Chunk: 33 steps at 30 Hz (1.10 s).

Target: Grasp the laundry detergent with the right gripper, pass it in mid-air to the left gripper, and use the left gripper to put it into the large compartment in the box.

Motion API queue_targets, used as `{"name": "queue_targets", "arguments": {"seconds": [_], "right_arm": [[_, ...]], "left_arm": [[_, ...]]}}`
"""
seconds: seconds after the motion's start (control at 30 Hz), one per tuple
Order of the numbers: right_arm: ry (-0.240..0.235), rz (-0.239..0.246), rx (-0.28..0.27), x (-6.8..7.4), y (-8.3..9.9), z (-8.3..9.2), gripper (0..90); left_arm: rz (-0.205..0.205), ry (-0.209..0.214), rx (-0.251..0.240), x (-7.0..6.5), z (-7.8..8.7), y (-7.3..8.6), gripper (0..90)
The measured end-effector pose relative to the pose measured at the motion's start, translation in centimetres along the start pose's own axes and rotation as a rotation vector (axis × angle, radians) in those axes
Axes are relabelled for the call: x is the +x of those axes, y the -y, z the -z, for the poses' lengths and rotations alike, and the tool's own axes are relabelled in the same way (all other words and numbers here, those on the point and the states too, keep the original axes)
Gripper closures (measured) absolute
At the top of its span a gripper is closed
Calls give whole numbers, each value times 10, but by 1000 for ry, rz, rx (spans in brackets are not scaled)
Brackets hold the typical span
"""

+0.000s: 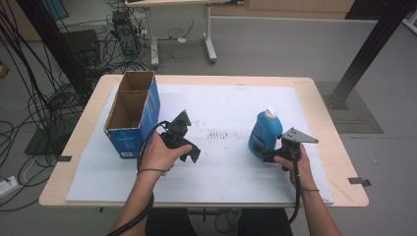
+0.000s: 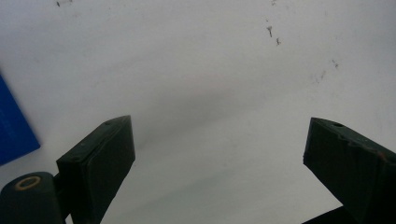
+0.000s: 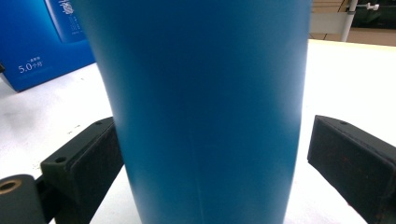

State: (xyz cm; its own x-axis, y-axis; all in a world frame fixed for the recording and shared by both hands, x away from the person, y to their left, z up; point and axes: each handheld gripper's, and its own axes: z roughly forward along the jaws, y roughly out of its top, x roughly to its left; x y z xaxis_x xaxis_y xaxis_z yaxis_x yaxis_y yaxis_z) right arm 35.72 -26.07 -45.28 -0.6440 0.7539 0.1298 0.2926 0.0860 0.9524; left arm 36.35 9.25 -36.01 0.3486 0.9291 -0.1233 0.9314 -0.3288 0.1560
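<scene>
Blue plastic bottle with a white cap point(image 1: 264, 132) stands right of centre on my white mat point(image 1: 221, 182), ready to grab; my left gripper point(image 2: 219, 140) hangs wide and empty, while my right gripper point(image 3: 212, 154) straddles it, right pad not touching.

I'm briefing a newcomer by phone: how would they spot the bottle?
Start at the white mat covering the wooden table. On its right half stands the blue bottle, between the jaws of the right gripper. Its white cap sets it apart from the open blue carton at left.
</scene>
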Motion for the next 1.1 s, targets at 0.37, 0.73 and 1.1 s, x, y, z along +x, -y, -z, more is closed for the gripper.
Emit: {"name": "queue_targets", "arguments": {"seconds": [0.37,0.73,1.1], "right_arm": [[1,-2,-5,0,-1,1,44],[2,-1,-10,0,-1,2,45],[5,-4,-14,0,-1,3,44]], "left_arm": [[-2,0,0,-1,1,-1,93],[-6,-1,-2,-3,2,-1,93],[-2,-7,3,-3,1,-1,93]]}}
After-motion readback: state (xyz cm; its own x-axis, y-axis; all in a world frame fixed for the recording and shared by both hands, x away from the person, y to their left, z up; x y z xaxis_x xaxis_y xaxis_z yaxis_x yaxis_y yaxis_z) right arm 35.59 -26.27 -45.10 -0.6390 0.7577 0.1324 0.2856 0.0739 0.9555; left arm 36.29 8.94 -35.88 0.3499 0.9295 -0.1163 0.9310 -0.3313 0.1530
